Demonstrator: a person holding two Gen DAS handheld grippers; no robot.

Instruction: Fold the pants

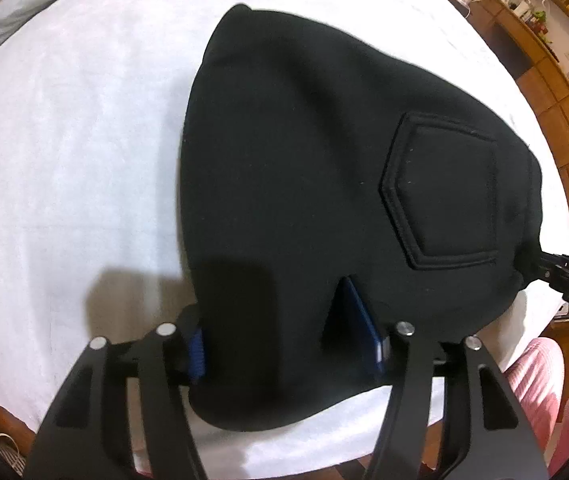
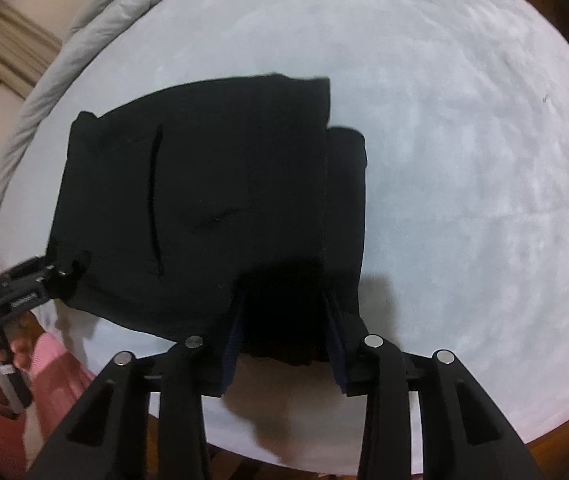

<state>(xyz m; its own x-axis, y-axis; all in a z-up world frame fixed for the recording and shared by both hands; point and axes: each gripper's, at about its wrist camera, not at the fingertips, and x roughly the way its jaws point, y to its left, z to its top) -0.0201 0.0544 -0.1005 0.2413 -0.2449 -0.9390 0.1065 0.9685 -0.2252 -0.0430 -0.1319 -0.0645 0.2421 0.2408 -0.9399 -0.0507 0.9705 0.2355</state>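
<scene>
Your left gripper [image 1: 284,344] and right gripper [image 2: 284,332] each clamp the near edge of the black pants [image 1: 304,152], which lie on the white sheet [image 1: 64,160].

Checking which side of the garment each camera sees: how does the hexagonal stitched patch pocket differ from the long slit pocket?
The hexagonal stitched patch pocket is a broad closed outline with a doubled raised seam, while the long slit pocket is a single thin, slightly curved line. The patch pocket appears only in the left wrist view, near the right gripper. The slit pocket appears only in the right wrist view, near the left gripper. Both are on the folded black pants.
</scene>
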